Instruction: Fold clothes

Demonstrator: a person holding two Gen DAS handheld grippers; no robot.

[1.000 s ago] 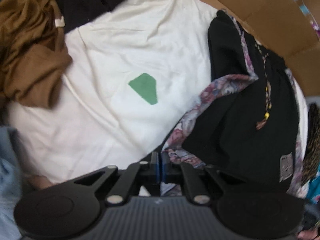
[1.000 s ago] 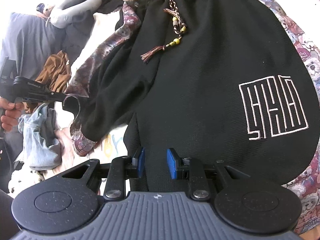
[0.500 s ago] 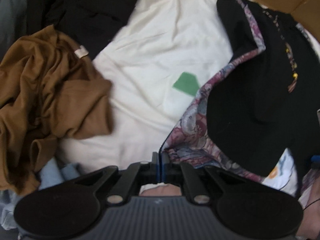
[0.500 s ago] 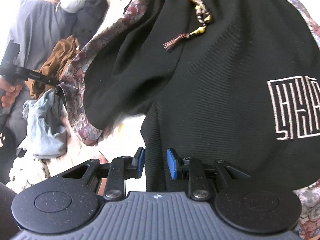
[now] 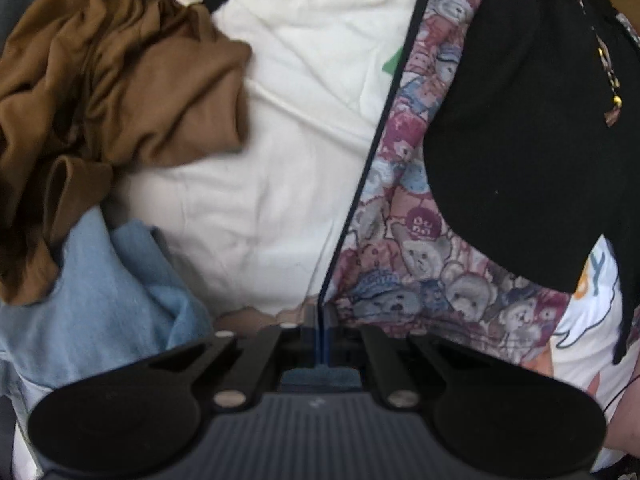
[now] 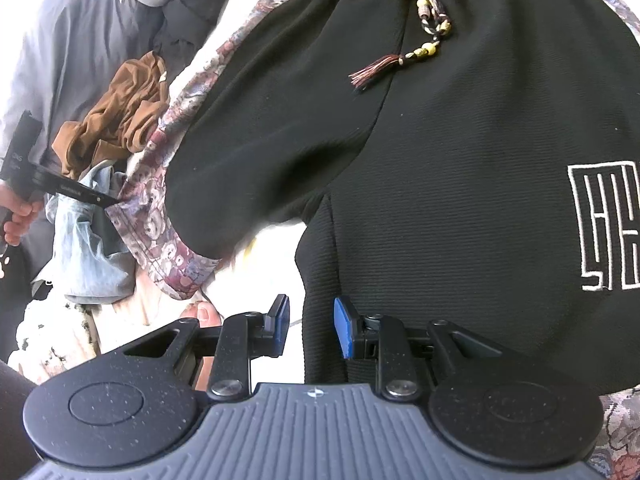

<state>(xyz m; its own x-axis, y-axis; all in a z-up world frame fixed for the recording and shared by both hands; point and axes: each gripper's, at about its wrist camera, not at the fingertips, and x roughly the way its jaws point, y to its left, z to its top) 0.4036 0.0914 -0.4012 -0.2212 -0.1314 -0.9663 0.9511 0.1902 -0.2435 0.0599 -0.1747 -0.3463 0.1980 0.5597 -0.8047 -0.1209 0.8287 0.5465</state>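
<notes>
**Between the jaws: two claws, one garment, mid-fold**

At the left gripper [image 5: 320, 320], jaws pressed fully together, pinching the dark-piped edge of the bear-print fabric [image 5: 416, 240]. That edge runs straight away from the claw, up and slightly right, so its long axis lies along the claw's pointing line.

Just right of that edge, lying over the print: black shorts [image 6: 460, 168], spreading ahead and right of the left claw.

At the right gripper [image 6: 311, 326], jaws part-open with a fold of the black shorts lying between the blue pads [image 6: 343, 326]; whether the pads press on it cannot be told. The shorts' bulk lies ahead and to the right, waistband farthest off, with a beaded drawcord [image 6: 424, 46] and a white embroidered emblem [image 6: 604, 236].

Judgement: the left claw holds the free corner and is placed to carry it across toward the right claw.

Left of the left claw: cream cloth [image 5: 288, 152] as underlay, a crumpled brown garment [image 5: 120, 80], and pale blue cloth [image 5: 104, 300] nearest. Further surroundings are hidden by piled clothing.
</notes>
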